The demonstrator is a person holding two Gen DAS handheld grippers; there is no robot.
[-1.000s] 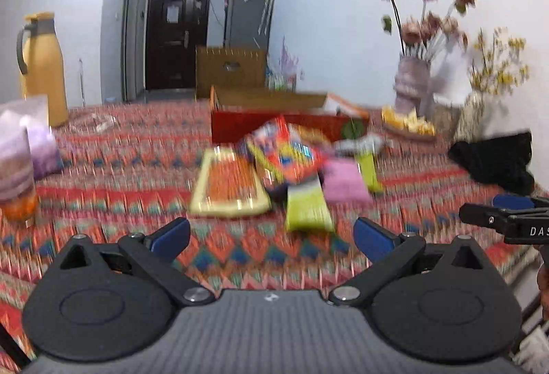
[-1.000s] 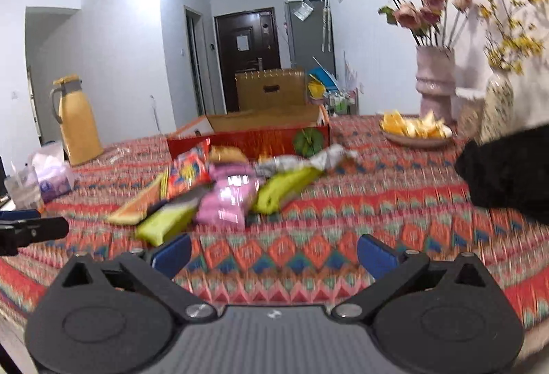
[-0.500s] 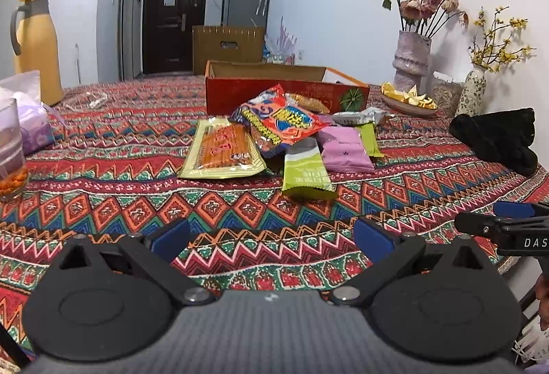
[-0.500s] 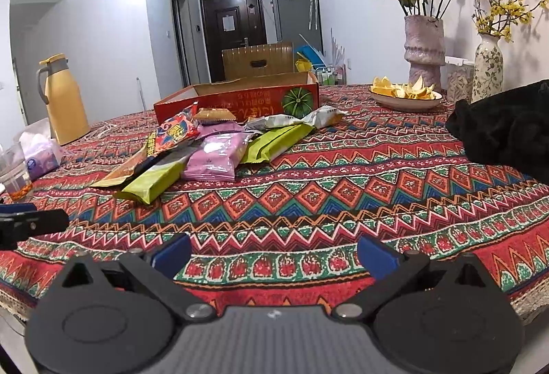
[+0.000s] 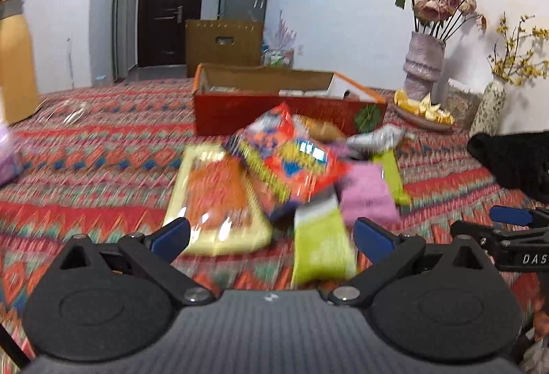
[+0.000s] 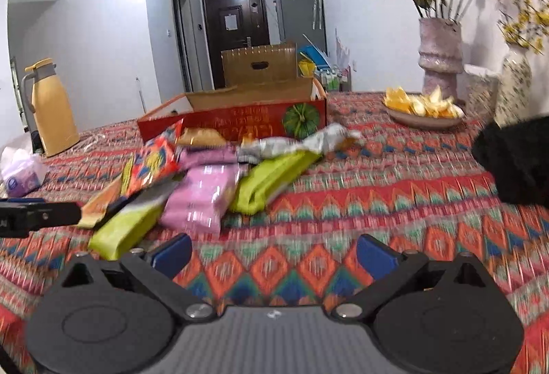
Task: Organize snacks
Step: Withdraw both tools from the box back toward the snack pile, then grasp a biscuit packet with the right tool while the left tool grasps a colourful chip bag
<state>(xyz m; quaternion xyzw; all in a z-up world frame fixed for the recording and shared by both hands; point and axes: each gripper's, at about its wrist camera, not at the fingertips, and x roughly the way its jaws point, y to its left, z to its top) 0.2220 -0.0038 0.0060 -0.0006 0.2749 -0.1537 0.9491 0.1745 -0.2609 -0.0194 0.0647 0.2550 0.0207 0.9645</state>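
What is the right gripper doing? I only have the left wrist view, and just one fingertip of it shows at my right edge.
Observer: The right gripper is open and holds nothing. It hangs over bare tablecloth, to the right of the snack pile.
Operator: My view cuts off the yellow thing at the left edge. What is it?
Observer: It's a yellow thermos, standing upright on the table. Its grey handle is on the side away from the snacks, and a purple tissue pack lies nearer the camera.
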